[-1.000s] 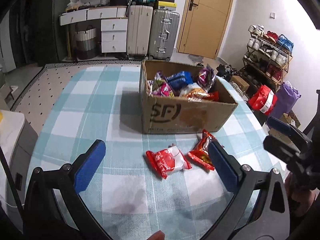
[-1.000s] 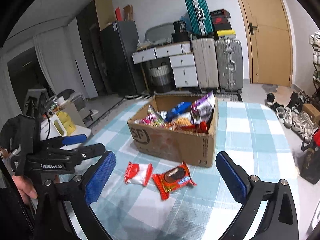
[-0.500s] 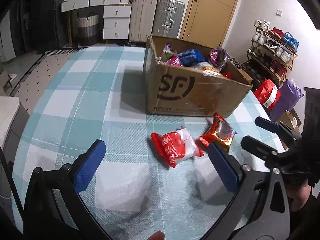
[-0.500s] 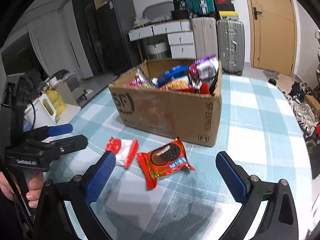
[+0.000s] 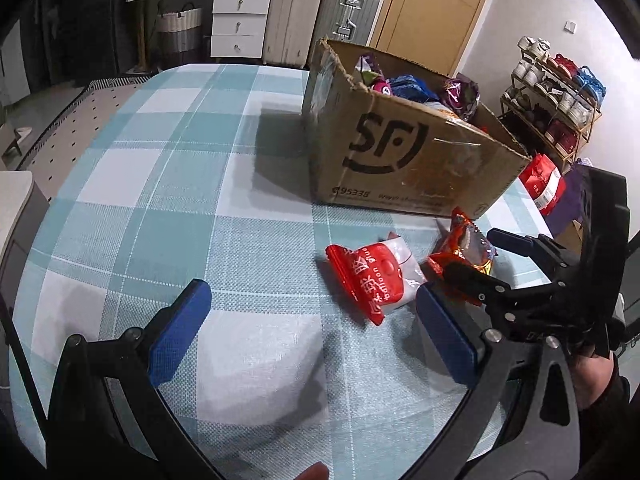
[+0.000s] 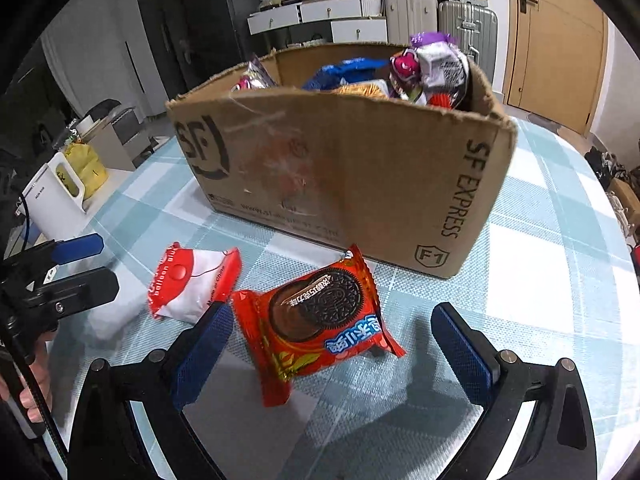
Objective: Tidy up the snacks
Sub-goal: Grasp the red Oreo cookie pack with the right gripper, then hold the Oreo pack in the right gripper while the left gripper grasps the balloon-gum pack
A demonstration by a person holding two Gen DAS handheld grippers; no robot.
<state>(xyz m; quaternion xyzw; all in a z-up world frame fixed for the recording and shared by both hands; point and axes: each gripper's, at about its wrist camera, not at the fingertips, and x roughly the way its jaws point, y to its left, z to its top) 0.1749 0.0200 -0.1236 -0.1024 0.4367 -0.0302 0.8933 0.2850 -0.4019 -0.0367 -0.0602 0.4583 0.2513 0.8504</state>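
Observation:
A cardboard SF box [image 5: 404, 160] [image 6: 340, 176] full of snack packets stands on the checked tablecloth. In front of it lie a red-and-white packet [image 5: 376, 276] [image 6: 188, 284] and a red cookie packet [image 5: 464, 248] [image 6: 316, 320]. My right gripper [image 6: 332, 344] is open, low over the table, its fingers either side of the cookie packet without gripping it. It also shows in the left wrist view [image 5: 480, 260]. My left gripper [image 5: 312, 320] is open and empty, with the red-and-white packet just beyond its right finger. It shows at the left of the right wrist view [image 6: 84, 266].
The blue-and-white checked tablecloth [image 5: 168, 184] spreads left of the box. Suitcases [image 5: 320, 12] and white drawers [image 5: 240, 20] stand by the far wall, a shoe rack [image 5: 556, 96] and red bag [image 5: 546, 184] at the right. A white appliance [image 6: 52, 204] is at the table's left.
Both grippers have moved forward and down towards the two packets. The right gripper's fingers now flank the cookie packet. Both jaws stay open.

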